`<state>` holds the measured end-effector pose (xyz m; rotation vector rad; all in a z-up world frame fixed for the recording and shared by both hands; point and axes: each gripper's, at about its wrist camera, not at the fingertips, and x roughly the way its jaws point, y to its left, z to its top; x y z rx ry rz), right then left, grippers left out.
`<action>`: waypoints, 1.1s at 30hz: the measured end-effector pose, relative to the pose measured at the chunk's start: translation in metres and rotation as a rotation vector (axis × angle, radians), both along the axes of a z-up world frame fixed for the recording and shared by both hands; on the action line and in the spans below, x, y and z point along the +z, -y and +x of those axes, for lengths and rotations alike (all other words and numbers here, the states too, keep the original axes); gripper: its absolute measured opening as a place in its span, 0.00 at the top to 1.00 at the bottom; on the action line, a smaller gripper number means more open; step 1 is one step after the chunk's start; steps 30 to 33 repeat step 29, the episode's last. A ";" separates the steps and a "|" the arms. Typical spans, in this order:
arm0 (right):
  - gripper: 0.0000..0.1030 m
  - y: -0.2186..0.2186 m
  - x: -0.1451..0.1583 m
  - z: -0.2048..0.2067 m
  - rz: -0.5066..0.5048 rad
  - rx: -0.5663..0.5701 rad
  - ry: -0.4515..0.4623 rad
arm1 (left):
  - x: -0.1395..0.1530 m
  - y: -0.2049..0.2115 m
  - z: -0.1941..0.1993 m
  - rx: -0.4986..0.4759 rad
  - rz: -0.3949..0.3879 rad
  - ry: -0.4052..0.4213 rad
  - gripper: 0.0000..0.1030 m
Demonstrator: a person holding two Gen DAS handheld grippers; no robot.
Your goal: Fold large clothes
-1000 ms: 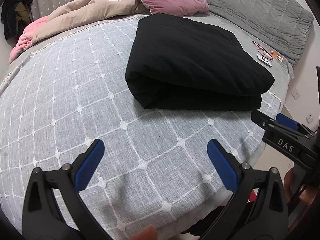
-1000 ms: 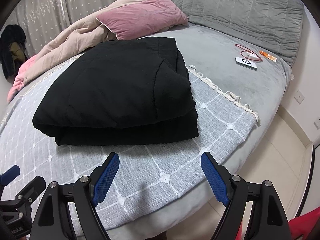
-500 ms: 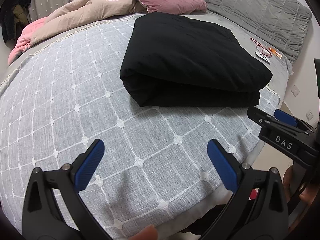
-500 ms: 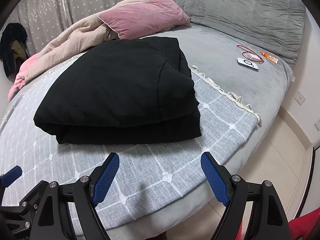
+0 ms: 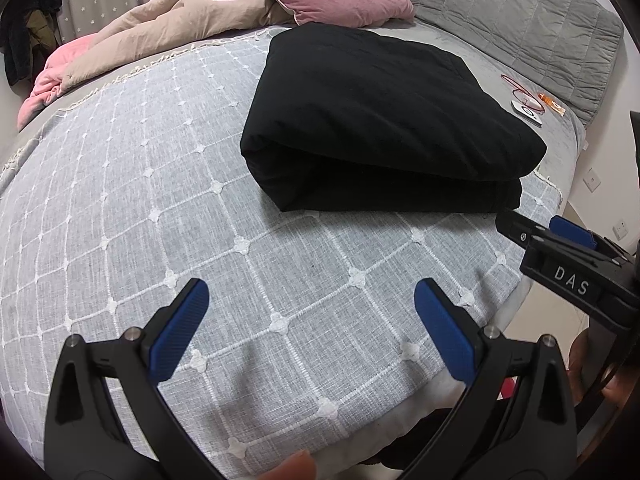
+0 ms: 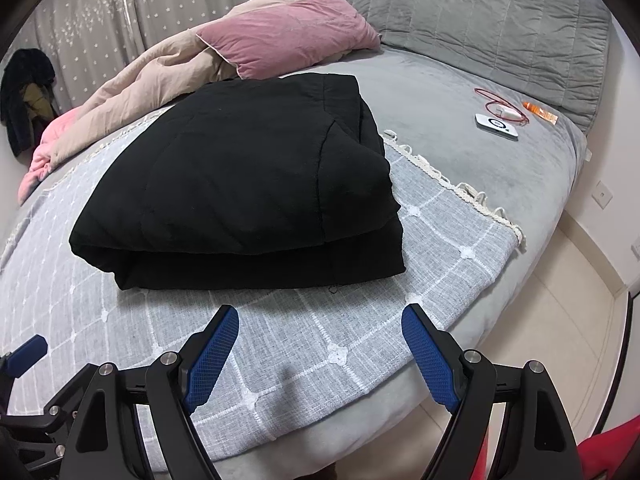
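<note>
nothing moved since before, folded black garment [image 6: 240, 184] on checked blanket [image 5: 120, 200], both grippers' jaws apart, empty

Beyond the left gripper [image 5: 308, 316], the black garment [image 5: 380, 120] is hiding its own inner layers. The frame edge is cutting off a fingertip [image 5: 292, 468] beneath that claw. Print on the white device [image 6: 497, 127], well beyond the right gripper [image 6: 320, 344], is staying unreadable.

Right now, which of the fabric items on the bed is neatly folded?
The black garment, folded into a flat stack on the grid-patterned throw. The beige duvet and pink pillow behind it lie rumpled.
</note>
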<state>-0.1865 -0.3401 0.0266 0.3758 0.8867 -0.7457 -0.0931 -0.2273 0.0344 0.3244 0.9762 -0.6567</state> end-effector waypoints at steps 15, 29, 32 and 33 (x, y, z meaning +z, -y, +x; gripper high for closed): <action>0.18 0.002 0.000 0.001 0.010 -0.007 0.006 | -0.002 -0.002 0.001 0.001 0.007 -0.005 0.01; 0.18 0.004 -0.004 -0.001 0.028 -0.027 0.001 | -0.012 -0.002 0.004 -0.003 0.025 -0.047 0.01; 0.18 0.004 -0.004 -0.001 0.028 -0.027 0.001 | -0.012 -0.002 0.004 -0.003 0.025 -0.047 0.01; 0.18 0.004 -0.004 -0.001 0.028 -0.027 0.001 | -0.012 -0.002 0.004 -0.003 0.025 -0.047 0.01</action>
